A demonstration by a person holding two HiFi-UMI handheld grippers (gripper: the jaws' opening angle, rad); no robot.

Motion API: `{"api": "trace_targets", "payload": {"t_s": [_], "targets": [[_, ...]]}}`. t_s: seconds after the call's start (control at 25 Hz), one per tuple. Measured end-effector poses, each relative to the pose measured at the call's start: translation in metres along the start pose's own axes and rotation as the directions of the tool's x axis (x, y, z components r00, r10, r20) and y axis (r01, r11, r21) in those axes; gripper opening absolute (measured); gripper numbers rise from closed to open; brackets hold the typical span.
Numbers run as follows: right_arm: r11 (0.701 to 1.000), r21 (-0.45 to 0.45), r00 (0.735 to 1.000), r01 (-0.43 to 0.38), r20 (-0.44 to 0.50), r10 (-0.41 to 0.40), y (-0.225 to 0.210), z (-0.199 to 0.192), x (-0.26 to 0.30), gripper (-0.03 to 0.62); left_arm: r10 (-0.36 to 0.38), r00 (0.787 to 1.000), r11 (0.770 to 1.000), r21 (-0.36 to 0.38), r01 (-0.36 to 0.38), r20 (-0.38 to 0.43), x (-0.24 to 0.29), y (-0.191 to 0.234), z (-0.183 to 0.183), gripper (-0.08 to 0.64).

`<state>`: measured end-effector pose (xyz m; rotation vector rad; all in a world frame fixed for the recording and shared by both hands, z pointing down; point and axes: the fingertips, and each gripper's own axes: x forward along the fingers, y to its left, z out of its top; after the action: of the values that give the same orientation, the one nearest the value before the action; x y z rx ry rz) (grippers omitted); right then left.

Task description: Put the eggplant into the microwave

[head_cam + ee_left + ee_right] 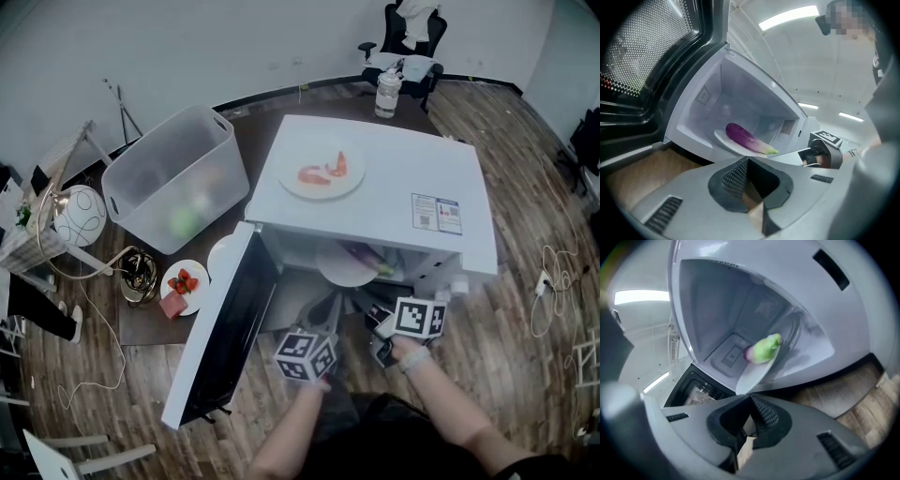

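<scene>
One eggplant lies on the single white plate inside the open microwave. Two grippers hover just outside its mouth, the left gripper and the right gripper, each with jaws pressed together on nothing.

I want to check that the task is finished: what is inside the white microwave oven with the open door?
A purple eggplant with a green tip lies on a round white plate inside the white microwave. The part of the plate under the eggplant is covered.
</scene>
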<state>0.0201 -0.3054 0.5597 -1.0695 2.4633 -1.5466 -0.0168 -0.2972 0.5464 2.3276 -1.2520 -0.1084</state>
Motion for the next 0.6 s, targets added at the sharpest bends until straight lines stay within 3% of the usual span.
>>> {"api": "trace_targets", "payload": {"t_s": [0.24, 0.6], "targets": [[0.995, -0.095, 0.999, 0.042, 0.009, -0.042, 0.0013, 0.0044, 0.0040, 0.002, -0.019, 1.000, 1.000, 0.015, 0.019, -0.007, 0.0030, -0.0044, 0.0012, 0.000], [0.988, -0.137, 0.997, 0.077, 0.024, -0.075, 0.0010, 0.0086, 0.0101, 0.002, -0.032, 0.999, 0.999, 0.020, 0.032, -0.016, 0.0090, -0.0042, 0.0030, 0.000]]}}
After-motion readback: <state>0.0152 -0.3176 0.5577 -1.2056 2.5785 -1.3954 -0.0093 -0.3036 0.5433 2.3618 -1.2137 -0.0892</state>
